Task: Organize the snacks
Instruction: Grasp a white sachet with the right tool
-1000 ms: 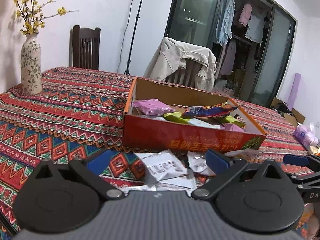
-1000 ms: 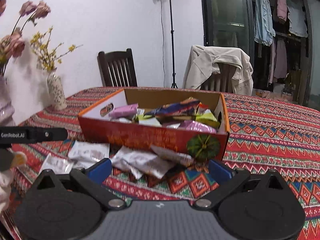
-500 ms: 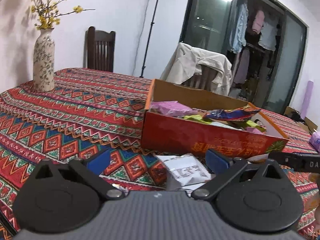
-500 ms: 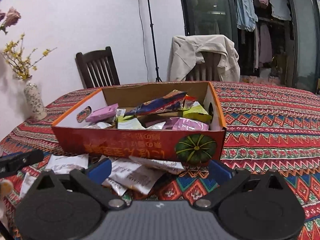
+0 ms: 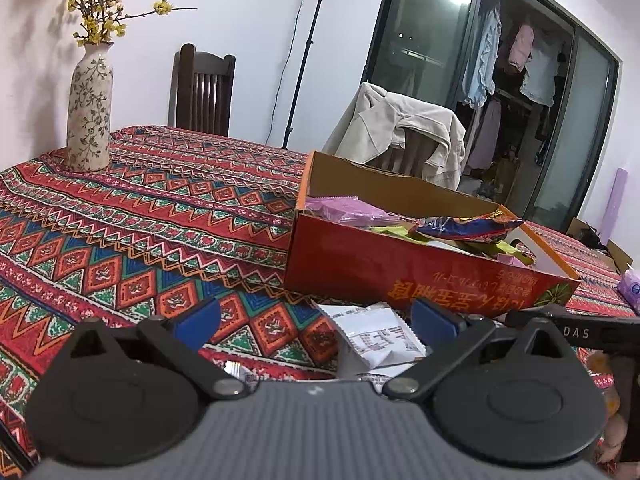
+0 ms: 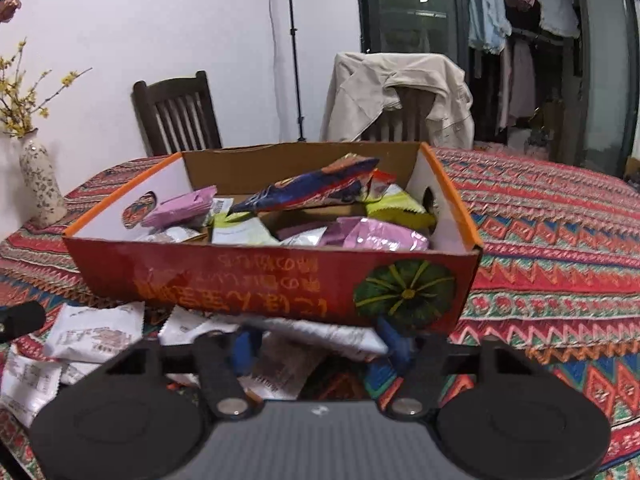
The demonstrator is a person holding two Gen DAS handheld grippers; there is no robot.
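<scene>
Right tongs closing — over packet

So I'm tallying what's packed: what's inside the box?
The box holds pink packets, a blue-red wrapper, yellow-green packets and pale ones. Anything beneath them is covered.

1 red cardboard box, open top, table centre. Inside: 2 pink packets, 1 at 9 o'clock, 1 at 4 o'clock; 1 blue-and-red packet; 1 yellow-green packet at 3 o'clock; rest overlapped, count unclear. White sachets loose on cloth at box's 6 to 8 o'clock: at least 4. 1 floral vase. 2 chairs: 1 bare, 1 under jacket. 1 light stand.
</scene>
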